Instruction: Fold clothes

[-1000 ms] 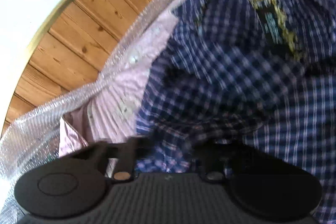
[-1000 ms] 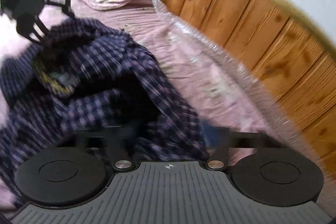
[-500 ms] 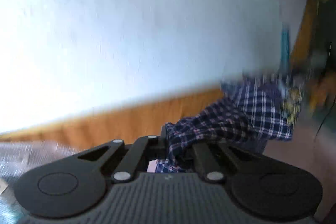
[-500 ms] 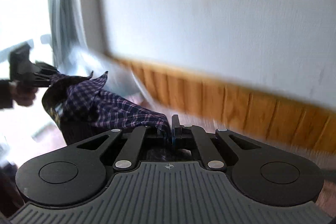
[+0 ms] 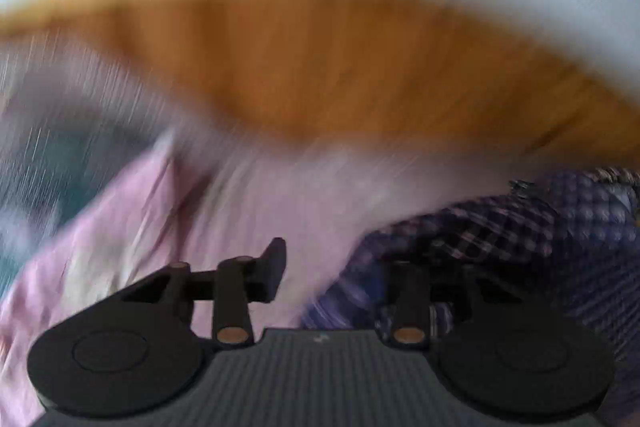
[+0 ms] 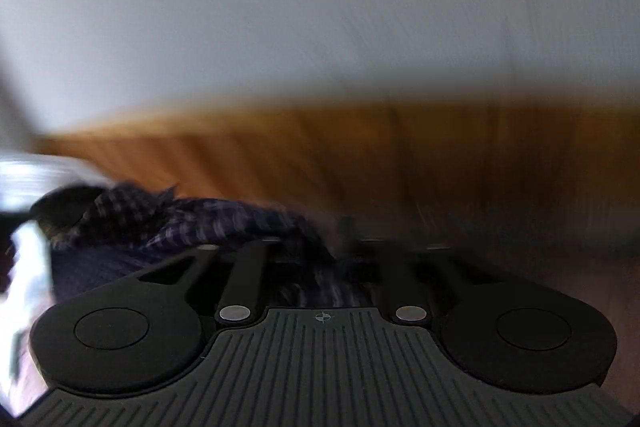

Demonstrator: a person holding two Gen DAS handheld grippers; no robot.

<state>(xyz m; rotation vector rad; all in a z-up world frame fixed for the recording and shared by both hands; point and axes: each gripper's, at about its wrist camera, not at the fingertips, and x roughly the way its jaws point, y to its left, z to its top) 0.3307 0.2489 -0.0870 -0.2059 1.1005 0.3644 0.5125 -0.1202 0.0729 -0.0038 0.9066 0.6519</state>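
On the pink sheet [image 5: 248,211] by the wooden wall [image 5: 320,67] lies the checked shirt [image 5: 520,239], bunched up on the right side of my left camera; that is the thing I have to fold, and I think it is not folded at all yet.

What could go wrong: both pictures are smeared, so I judge my hands are moving fast; if I swing like this the shirt may flop into a heap, or slip from the one grip I may have; then the fold would come out crooked. The shirt is soft and floppy, so a loose corner could also catch on a finger.

My left gripper [image 5: 340,267] is spread wide; its left finger [image 5: 272,267] stands bare over the sheet, and its right finger is tucked in the shirt cloth, so it holds nothing that I can see. It points low, toward the sheet and the wall.

My right gripper [image 6: 320,251] points level at the wall; shirt cloth runs from the left into the gap between its fingers, but blur and shadow hide the tips, so I cannot tell if it is pinching the cloth or is spread.
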